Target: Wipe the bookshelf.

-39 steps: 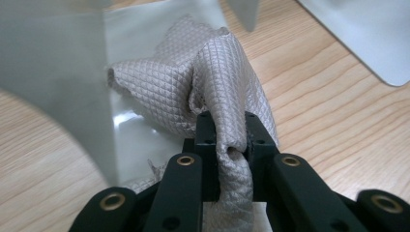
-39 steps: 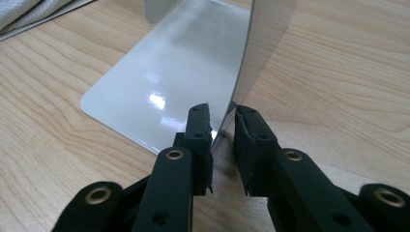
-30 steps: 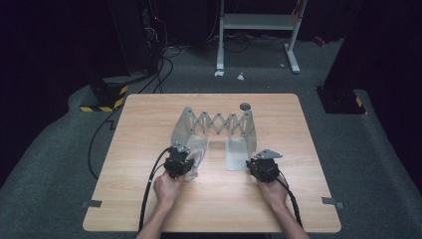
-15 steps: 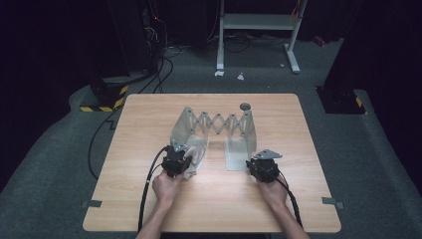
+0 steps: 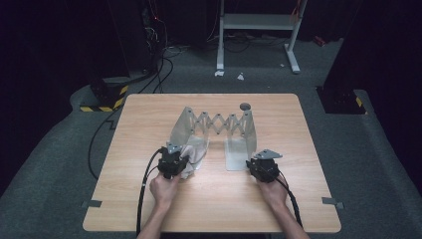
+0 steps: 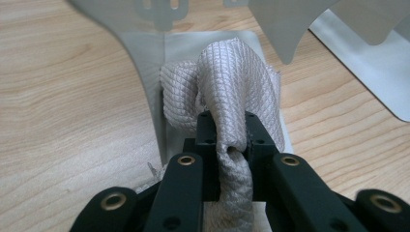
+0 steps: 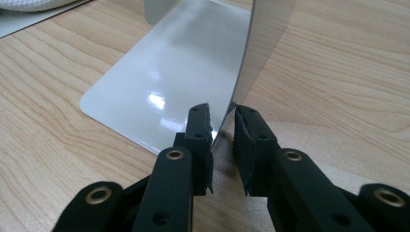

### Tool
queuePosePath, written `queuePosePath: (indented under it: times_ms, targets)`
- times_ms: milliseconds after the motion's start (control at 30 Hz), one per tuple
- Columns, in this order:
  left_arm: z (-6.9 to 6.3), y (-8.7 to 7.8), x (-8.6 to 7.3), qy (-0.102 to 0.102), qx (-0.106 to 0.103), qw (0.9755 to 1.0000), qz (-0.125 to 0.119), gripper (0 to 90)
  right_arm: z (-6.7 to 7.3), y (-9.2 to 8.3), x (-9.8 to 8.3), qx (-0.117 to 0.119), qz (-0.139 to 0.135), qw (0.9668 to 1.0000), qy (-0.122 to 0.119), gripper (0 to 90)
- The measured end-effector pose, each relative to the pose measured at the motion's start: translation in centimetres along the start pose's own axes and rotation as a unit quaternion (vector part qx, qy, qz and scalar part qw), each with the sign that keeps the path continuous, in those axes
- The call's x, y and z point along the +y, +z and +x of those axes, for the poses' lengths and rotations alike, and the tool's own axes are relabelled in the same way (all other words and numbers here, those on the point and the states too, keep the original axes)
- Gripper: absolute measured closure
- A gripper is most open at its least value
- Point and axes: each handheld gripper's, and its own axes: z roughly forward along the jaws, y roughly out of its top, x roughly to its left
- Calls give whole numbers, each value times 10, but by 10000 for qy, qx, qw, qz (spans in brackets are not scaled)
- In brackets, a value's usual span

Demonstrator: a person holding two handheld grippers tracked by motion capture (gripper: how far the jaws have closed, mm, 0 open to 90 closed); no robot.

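Beige quilted cloth (image 6: 237, 96), bunched, folded

Light wood-grain surface (image 5: 139, 199), rounded corners, standing on grey carpet floor (image 5: 378, 164). Directly on it: a grey metal expanding rack (image 5: 219, 124), two upright end plates joined by a scissor lattice, each with a flat foot resting on the wood. A pale quilted cloth (image 5: 195, 155) lies bunched on the left foot. Small dark round disc (image 5: 245, 106) near the far edge.
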Motion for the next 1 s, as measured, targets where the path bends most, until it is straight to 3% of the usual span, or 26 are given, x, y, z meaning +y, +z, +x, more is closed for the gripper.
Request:
queuePosePath:
  times_ms: [267, 433, 567, 733, 1000]
  targets:
    - [8, 9, -5, -103, 117, 9998, 77, 801, 0, 0, 0, -2, 1, 10000, 0, 770]
    - [16, 12, -11, -330, 41, 9994, 83, 801, 0, 0, 0, -1, -1, 10000, -4, 770]
    - [18, 13, -10, -361, 37, 9993, 81, 801, 0, 0, 0, 6, 3, 10000, 11, 770]
    - [18, 8, -8, -435, 27, 9990, -41, 802, 0, 0, 0, 6, 3, 10000, 8, 770]
    - [17, -13, 4, -350, 69, 9990, -263, 802, 0, 0, 0, 0, 0, 10000, -3, 769]
